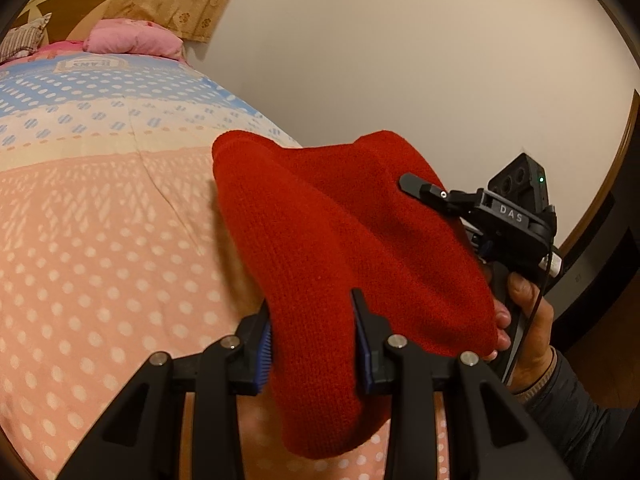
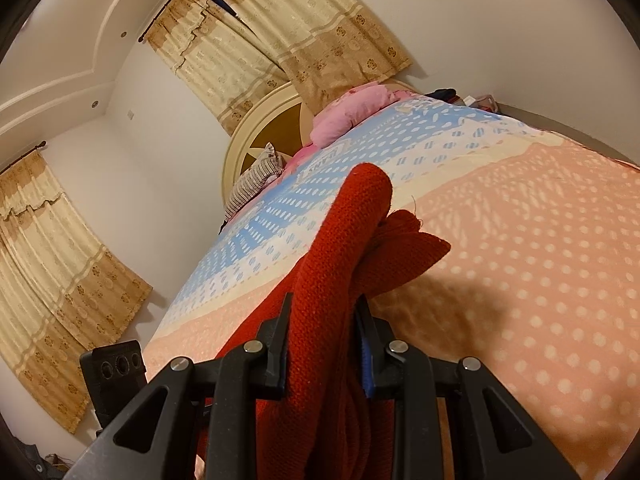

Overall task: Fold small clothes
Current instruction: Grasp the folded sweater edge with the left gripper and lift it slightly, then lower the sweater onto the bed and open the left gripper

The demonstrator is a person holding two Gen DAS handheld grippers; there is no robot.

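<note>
A red knitted garment (image 1: 340, 240) hangs in the air above the bed, bunched into thick folds. My left gripper (image 1: 316, 340) is shut on its lower fold, blue pads pressing the knit from both sides. In the left wrist view my right gripper (image 1: 416, 186) clamps the garment's far right part, held by a person's hand (image 1: 528, 320). In the right wrist view my right gripper (image 2: 324, 344) is shut on the red garment (image 2: 352, 248), which rises in a rolled fold ahead of the fingers. The garment's full shape is hidden by its folds.
The bed's dotted quilt (image 1: 100, 240) in peach, white and blue spreads below. A pink pillow (image 1: 132, 38) and a striped cushion (image 2: 252, 182) lie by the round headboard (image 2: 260, 128). Curtains (image 2: 60, 280) hang on the walls. The left gripper's body (image 2: 114, 372) shows at lower left.
</note>
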